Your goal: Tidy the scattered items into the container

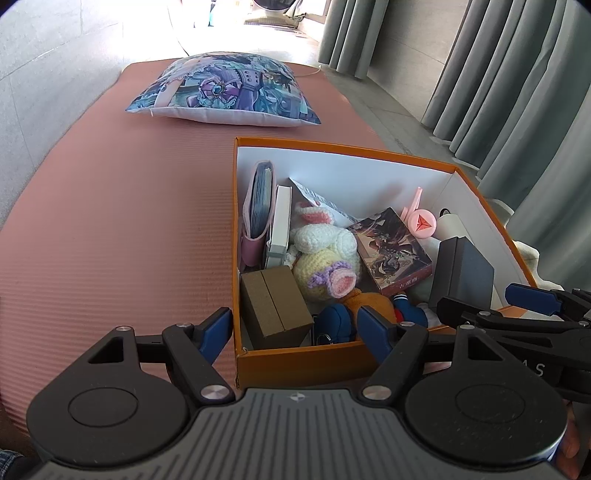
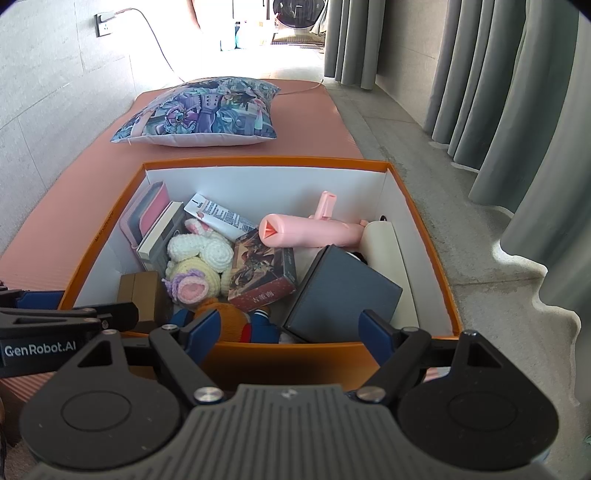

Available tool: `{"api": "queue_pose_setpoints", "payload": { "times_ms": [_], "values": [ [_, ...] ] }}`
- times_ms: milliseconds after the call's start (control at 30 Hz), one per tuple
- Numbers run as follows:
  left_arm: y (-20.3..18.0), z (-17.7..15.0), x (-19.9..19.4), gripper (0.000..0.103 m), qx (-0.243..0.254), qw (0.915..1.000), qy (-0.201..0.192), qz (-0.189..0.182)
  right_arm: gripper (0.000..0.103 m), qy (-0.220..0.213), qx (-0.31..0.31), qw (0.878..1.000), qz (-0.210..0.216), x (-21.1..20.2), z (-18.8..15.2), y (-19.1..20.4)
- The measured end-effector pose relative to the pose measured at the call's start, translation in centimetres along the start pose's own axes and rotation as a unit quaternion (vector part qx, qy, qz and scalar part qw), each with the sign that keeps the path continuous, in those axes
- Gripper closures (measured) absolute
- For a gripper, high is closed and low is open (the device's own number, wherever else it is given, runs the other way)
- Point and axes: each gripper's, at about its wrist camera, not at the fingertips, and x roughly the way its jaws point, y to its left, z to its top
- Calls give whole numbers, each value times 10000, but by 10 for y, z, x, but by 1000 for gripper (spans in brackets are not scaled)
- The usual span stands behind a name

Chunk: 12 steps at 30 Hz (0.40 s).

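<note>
An orange box [image 1: 332,146] with white inner walls stands on a pink mat [image 1: 110,221]. Inside lie a crochet bunny [image 1: 325,266], a printed card box [image 1: 391,251], a dark grey box [image 1: 465,273], a brown box [image 1: 273,306], a pink hand fan [image 2: 306,229], a blue and orange plush doll [image 2: 236,325] and books at the left wall. My left gripper [image 1: 295,328] hovers open over the box's near left corner. Above the near rim [image 2: 258,345], my right gripper [image 2: 290,332] is open too. Neither holds anything. Each gripper's fingers [image 1: 535,295] show in the other's view.
A printed pillow [image 1: 221,88] lies at the mat's far end. Grey curtains [image 2: 517,92] hang along the right over a grey floor [image 2: 480,277]. A cable runs from a wall socket [image 2: 105,24] at the far left.
</note>
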Motion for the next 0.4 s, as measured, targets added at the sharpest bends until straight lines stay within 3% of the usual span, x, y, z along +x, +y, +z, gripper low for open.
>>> {"api": "queue_pose_setpoints", "payload": {
  "times_ms": [400],
  "values": [
    [1, 0, -1, 15, -44, 10000, 11, 4, 20, -4, 23, 10000, 19, 0, 0, 0]
  ]
}}
